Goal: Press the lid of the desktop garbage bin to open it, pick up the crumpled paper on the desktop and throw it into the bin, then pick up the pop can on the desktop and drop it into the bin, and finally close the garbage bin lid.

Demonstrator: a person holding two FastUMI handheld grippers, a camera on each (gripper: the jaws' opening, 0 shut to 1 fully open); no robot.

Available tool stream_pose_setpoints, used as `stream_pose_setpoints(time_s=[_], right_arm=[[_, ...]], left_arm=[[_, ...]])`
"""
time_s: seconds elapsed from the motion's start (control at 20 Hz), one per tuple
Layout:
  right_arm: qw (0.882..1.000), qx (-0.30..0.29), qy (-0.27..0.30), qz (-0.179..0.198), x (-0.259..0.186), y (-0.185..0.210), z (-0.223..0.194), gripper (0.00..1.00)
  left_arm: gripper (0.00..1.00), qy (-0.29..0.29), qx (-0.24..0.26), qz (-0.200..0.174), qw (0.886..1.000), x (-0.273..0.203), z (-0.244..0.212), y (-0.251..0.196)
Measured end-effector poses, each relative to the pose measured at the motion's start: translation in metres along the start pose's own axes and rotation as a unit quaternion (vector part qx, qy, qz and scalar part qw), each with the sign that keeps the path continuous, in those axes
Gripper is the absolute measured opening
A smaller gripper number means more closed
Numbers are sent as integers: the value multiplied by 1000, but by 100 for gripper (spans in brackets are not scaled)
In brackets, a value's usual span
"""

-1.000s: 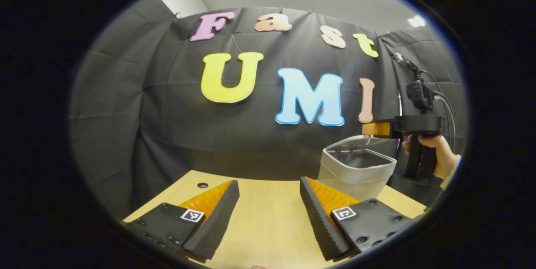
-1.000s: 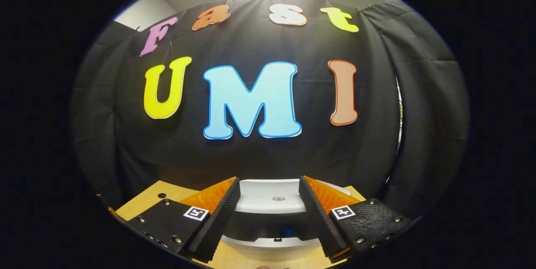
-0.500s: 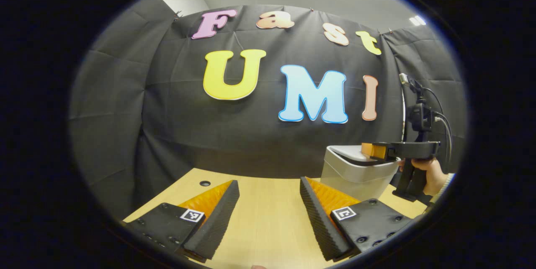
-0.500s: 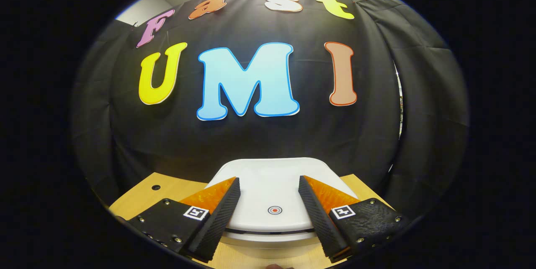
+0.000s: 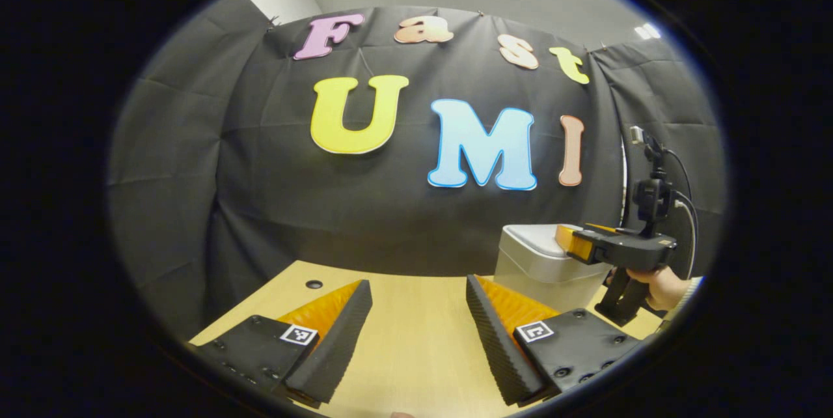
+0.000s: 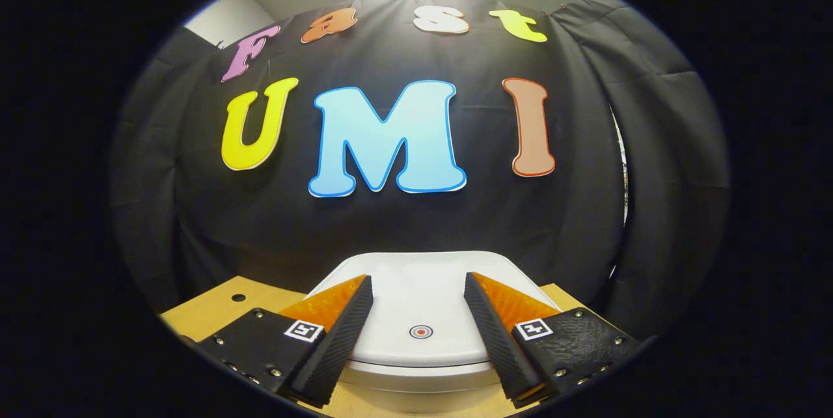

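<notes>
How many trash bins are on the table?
1. The bin stands at the table's far right side in the left gripper view, lid down, with the right gripper over it. Others could be out of view.

In the left gripper view, the right gripper (image 5: 565,240) covers part of the bin's (image 5: 530,271) lid, and the hand (image 5: 660,284) beside the bin is cut off at the edge. In the right gripper view, the fingers (image 6: 338,333) hide both sides of the bin lid (image 6: 420,301), and whether they touch it cannot be told.
</notes>
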State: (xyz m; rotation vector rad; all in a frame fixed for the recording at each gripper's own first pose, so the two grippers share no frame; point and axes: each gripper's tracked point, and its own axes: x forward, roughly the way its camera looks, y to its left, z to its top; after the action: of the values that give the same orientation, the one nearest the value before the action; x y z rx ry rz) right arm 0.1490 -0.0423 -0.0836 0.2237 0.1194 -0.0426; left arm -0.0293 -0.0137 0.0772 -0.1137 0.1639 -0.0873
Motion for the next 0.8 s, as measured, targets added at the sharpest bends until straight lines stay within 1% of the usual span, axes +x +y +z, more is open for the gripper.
stream_pose_setpoints(time_s=[0.15,0.3,0.45,0.6,0.8], right_arm=[[1000,-18,6,-1,-1,0,-3,93],[1000,-13,16,-3,-1,-1,-8,93],[1000,-23,21,-2,-1,0,-11,94],[1000,-23,-1,-4,0,-1,-9,95],[1000,-14,0,-7,-1,0,-8,94]], left_arm=[[95,0,0,-7,1000,1,1,-6],[96,2,3,-11,1000,3,-1,-8],[95,3,2,-15,1000,2,1,-10],[95,-2,4,-21,1000,0,2,-12],[95,-6,4,-25,1000,-9,4,-14]])
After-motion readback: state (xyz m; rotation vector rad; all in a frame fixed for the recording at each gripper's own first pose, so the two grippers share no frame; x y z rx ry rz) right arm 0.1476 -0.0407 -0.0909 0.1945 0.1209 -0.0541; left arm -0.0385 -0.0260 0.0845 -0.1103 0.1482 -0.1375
